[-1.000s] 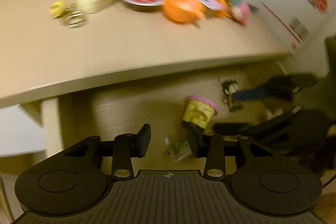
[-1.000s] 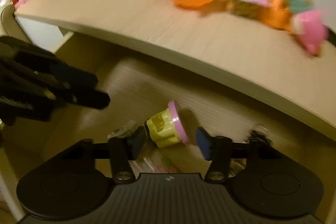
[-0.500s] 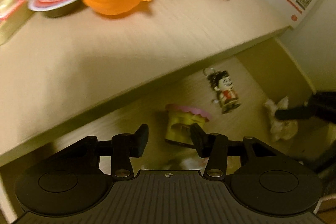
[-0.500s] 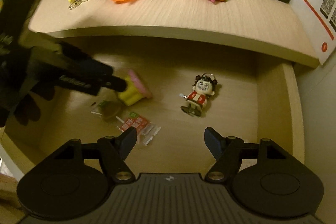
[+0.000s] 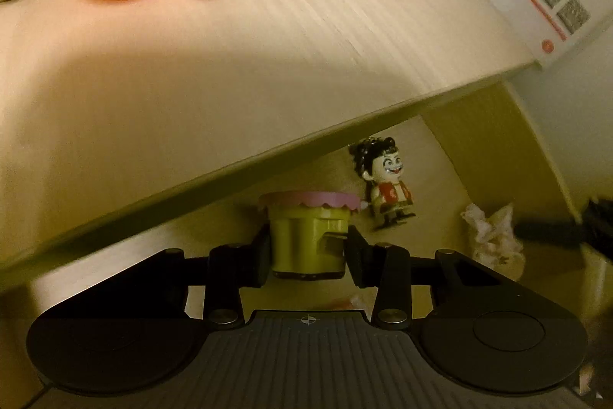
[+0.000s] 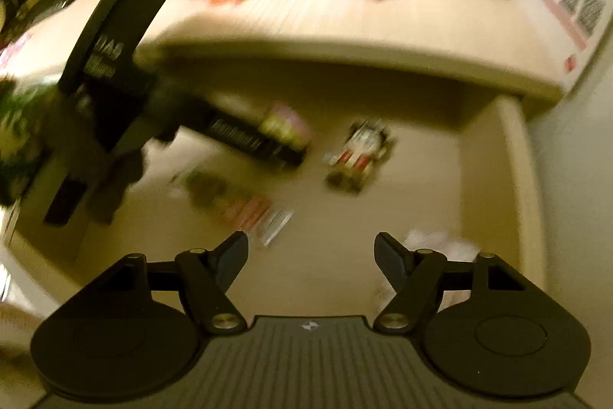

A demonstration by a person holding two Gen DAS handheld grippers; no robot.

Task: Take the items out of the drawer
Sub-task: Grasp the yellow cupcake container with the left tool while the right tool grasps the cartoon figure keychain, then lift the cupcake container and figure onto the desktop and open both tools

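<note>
Left gripper (image 5: 308,251) jaws closing w/ yellow plastic pink-lidded tub (image 5: 308,235) between, cartoon figurine (image 5: 387,184) at 1 o'clock; right gripper (image 6: 310,257) jaws apart, opening, empty.

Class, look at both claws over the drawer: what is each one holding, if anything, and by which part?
The left claw is closing on the yellow toy tub, its pads at the tub's two sides below the pink lid. The right claw stands open with nothing between its pads.

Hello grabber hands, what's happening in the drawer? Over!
Left gripper closing around yellow toy cup. Right gripper open, empty. Figurine and crumpled paper beside it, nothing blocking.
</note>
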